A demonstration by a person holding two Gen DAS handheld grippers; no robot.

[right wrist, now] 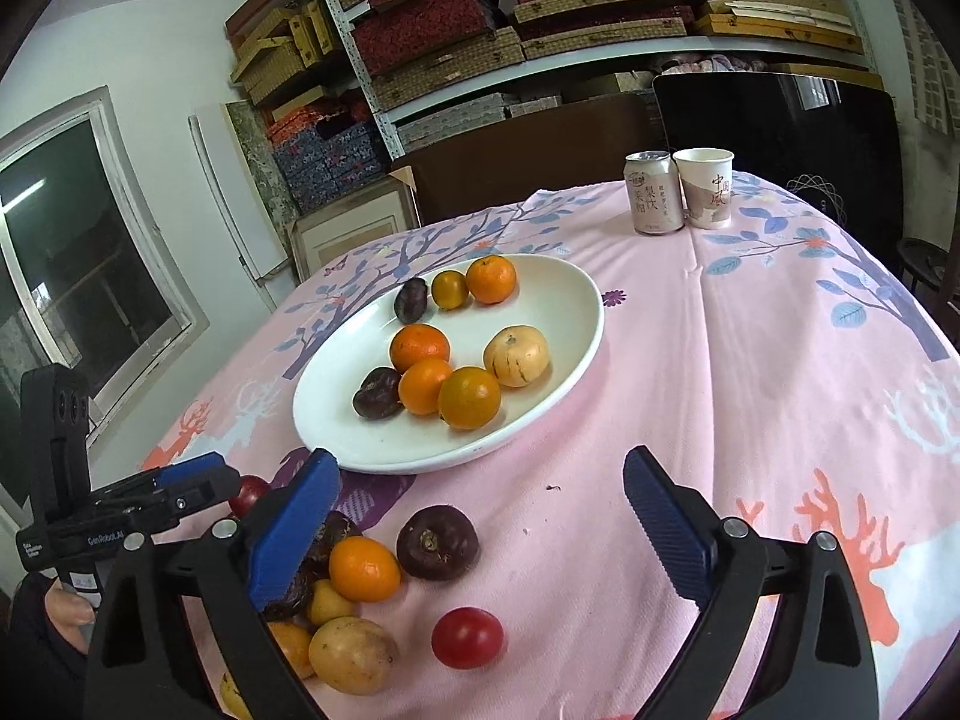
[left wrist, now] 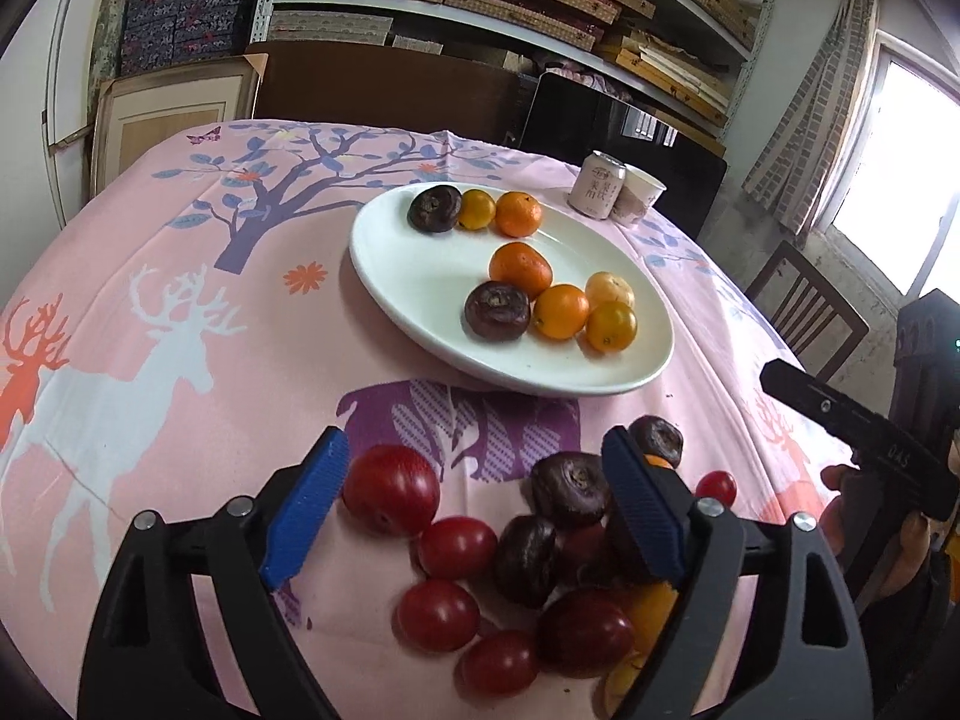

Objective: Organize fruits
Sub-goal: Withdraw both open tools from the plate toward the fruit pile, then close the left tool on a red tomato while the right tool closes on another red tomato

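Observation:
A white plate [left wrist: 408,276] on the pink tablecloth holds several oranges [left wrist: 519,269], two dark brown fruits [left wrist: 497,309] and a pale yellow one [right wrist: 516,356]. In front of it lies a loose pile. My left gripper [left wrist: 477,444] is open over that pile, with a red tomato [left wrist: 390,489] and a dark fruit [left wrist: 570,489] lying between its fingers, untouched. My right gripper [right wrist: 480,462] is open too, above a dark fruit [right wrist: 438,543], a loose orange [right wrist: 364,569], a small red tomato [right wrist: 468,638] and a yellow-brown fruit [right wrist: 354,654]. Neither gripper holds anything.
A drink can [right wrist: 654,195] and a paper cup [right wrist: 708,189] stand at the table's far right corner. A wooden chair [left wrist: 804,312] sits beside the table on the right. Shelves stacked with boxes fill the wall behind.

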